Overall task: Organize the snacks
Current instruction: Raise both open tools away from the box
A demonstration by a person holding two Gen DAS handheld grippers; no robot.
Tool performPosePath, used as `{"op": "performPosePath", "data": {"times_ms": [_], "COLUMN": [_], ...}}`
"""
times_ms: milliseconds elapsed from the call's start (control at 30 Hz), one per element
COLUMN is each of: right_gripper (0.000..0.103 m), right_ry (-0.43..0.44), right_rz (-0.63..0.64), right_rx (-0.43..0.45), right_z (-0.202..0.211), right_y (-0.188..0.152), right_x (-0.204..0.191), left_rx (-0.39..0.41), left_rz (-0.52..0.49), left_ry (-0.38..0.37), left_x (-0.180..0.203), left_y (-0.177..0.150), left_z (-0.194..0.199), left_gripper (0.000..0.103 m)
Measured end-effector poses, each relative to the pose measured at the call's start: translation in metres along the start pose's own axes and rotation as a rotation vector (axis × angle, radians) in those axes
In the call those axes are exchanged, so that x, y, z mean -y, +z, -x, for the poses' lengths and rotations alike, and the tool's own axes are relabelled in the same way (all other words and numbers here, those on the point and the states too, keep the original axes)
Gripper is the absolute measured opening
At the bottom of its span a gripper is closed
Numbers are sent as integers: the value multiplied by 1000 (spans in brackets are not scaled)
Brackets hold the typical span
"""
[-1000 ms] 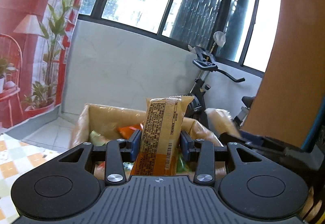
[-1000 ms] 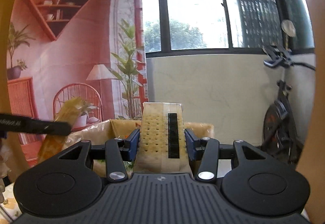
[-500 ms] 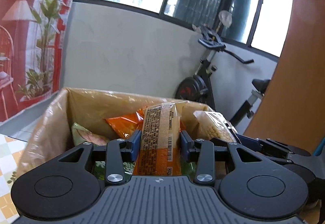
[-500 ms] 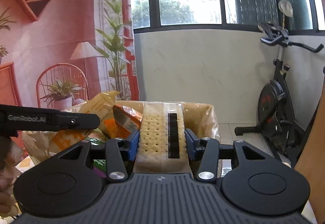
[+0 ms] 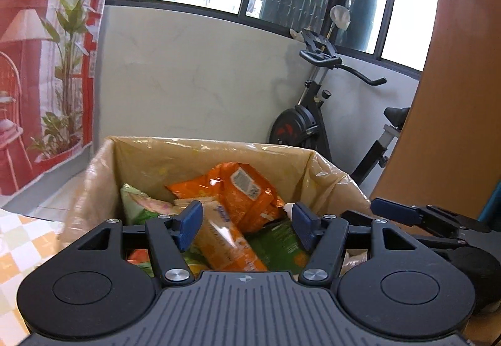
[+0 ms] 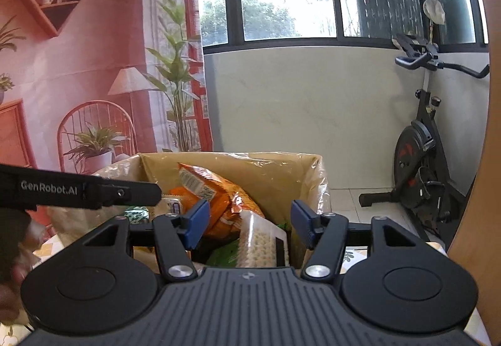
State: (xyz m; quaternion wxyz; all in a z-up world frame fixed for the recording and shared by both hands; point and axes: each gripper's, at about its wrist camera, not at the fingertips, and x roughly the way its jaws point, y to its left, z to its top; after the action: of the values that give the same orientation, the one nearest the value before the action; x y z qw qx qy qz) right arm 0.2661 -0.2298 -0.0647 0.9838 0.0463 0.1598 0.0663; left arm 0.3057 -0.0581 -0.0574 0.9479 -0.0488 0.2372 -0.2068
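Step in hand: drop-off into box. Left gripper [image 5: 245,225] jaws wide apart, gripping nothing; orange-and-cream packet [image 5: 224,244] lies loose just below and between them. Right gripper [image 6: 247,220] likewise spread and empty; cracker pack [image 6: 261,244] leans below its gap. Beyond, orange bag [image 5: 242,192] inside lined cardboard box [image 5: 203,147]. Next, judged: withdraw both upward, fetch remaining snacks.

"GenRobot.AI" stands in white letters on the black body of the left hand-held gripper [image 6: 137,194]; the snack packets' print is unreadable.
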Motion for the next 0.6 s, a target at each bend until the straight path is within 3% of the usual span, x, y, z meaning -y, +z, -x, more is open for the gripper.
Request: {"op": "performPosePath", "data": {"times_ms": [300,600], "right_gripper": [61,61], "right_ry": [10,19], "right_rz": [-61,-72], "right_rx": [31,9], "right_z": [42,73], "right_y": [-7,-37], "right_x": [-10,-27], "left_rx": [33,12], "left_rz": [-28,-61], "left_ry": [51,115], "left_x": [-17,-40], "left_y": [4,-20], "left_z": [57,94], "left_gripper": [66,66]}}
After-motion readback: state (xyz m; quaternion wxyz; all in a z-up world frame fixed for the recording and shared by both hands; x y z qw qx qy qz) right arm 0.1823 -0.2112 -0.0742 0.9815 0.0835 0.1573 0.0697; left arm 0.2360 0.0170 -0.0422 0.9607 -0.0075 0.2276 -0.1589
